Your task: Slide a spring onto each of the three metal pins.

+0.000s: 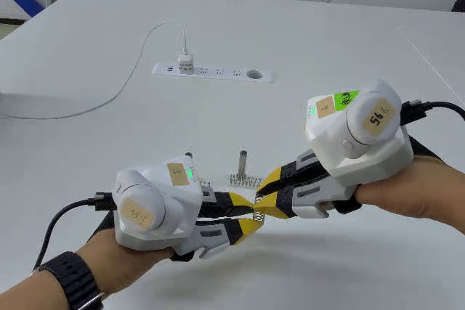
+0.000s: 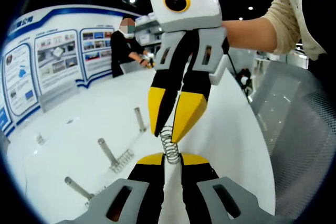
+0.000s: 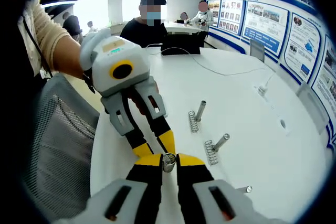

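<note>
White table [image 1: 327,41], matt, mostly bare.

Nearest: left claw [image 2: 172,159] and right claw [image 3: 169,160] meet tip to tip just above the table top. Each is pinched down to a narrow gap on an opposite end of one spring [image 2: 168,140].

Spring's long axis runs along the line between the two claws, roughly level. From the right gripper view it is seen end-on, bore open toward the camera.

Judgement: a small wire coil, very light, soft along its axis, slick, apt to flick out if squeezed hard. Best taken across the outer coils near one end, leaving the other end's bore free.

Just beyond: three metal pins [image 2: 107,151], upright in the head view, so the spring looks to need turning upright before it will slide on. Loose springs [image 3: 210,152] sit at two pin bases; around or beside, cannot tell.

Further back: power strip [image 1: 212,72] with white cable [image 1: 134,67]. Farthest: wall display panels [image 3: 265,22].
</note>
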{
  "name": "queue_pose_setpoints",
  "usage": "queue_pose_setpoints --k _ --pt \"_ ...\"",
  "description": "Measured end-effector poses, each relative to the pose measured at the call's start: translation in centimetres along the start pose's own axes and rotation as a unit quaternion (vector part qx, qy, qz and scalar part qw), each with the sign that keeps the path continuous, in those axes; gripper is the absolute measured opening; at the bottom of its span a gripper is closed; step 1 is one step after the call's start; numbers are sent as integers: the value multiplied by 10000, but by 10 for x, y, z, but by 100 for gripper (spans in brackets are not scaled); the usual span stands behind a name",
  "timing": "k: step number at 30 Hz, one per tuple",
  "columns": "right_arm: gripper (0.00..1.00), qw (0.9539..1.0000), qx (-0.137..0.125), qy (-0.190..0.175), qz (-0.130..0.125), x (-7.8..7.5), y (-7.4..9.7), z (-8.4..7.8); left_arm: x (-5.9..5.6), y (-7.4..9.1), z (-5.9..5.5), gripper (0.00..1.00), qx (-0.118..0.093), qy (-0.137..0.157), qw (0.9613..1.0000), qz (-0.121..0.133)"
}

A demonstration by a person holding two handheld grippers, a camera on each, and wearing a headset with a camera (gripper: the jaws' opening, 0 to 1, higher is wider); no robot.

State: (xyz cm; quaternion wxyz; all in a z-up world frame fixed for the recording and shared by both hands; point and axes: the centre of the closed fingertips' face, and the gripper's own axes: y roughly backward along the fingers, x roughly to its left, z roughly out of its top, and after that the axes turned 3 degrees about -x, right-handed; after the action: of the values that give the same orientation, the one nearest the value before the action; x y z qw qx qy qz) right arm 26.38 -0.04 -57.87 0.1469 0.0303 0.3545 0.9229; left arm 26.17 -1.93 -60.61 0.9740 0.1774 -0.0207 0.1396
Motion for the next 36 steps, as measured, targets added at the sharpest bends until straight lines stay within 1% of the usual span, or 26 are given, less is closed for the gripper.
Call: queue_pose_setpoints --k 6,10,13,16,19,23,26,28,36 --pt "11 10000 3 -1 -47 -3 3 0 2 2 0 16 -34 77 9999 68" --pt "11 9999 -27 -35 -132 -9 8 0 5 8 -2 20 -76 226 9996 160" --pt "11 9998 -48 -52 -197 -13 12 2 7 12 -4 24 -81 315 9992 224" --pt "11 9996 -71 -77 -266 -17 16 2 10 16 -8 31 -62 443 9985 301" --pt "11 9993 -76 -106 -353 -23 21 1 12 20 -13 33 -35 470 9983 351" --pt "11 9988 -108 -152 -450 -30 26 0 16 25 -15 37 -43 553 9975 444" --pt "11 9982 -136 -195 -550 -37 33 1 20 29 -18 43 -15 620 9966 541" --pt "11 9978 -150 -220 -606 -42 36 0 22 31 -19 45 -18 629 9964 575" --pt "11 9954 -229 -302 -877 -58 53 3 32 43 -25 52 -15 782 9935 830"
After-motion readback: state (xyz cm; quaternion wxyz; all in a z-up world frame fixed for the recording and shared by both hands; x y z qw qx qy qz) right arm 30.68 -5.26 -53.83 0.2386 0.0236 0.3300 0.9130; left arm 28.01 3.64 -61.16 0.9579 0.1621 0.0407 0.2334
